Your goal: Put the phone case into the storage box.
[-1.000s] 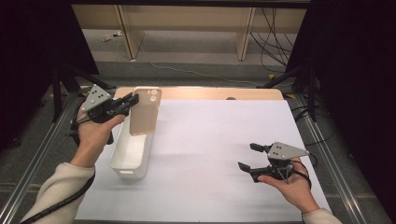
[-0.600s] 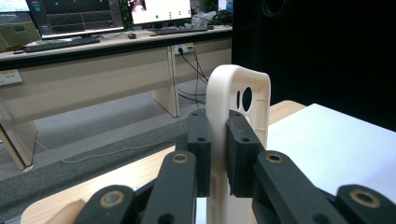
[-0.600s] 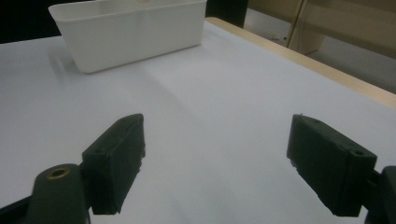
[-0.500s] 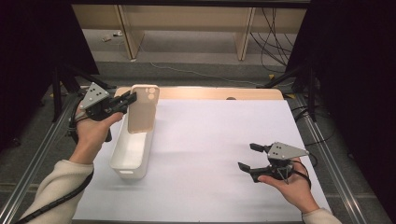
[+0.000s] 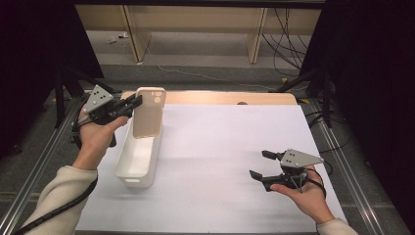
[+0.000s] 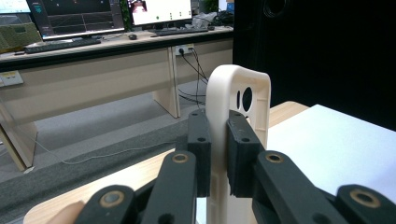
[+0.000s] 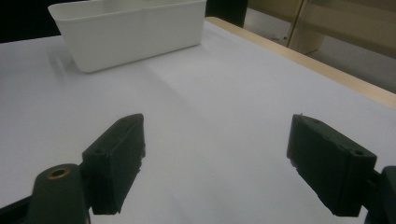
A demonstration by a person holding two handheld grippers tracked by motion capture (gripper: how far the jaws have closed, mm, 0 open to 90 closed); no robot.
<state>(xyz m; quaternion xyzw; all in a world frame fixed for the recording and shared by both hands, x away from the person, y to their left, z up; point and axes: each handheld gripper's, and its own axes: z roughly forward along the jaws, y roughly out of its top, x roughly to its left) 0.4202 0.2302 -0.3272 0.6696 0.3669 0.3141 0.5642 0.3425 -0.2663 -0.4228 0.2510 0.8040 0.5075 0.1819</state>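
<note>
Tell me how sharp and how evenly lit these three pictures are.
High view: sharp enough, the white sheet bright, both sides falling into black. Left gripper view: phone case and left gripper crisp, the desks behind softer. Right gripper view: dim and bluish, right gripper slightly soft, the white bin soft too, faint shadow beneath it.

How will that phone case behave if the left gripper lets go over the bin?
The phone case looks like a thin hollow shell, so probably light and slightly flexible. Held upright by one edge in the left gripper above the white bin, it would likely topple flat.
</note>
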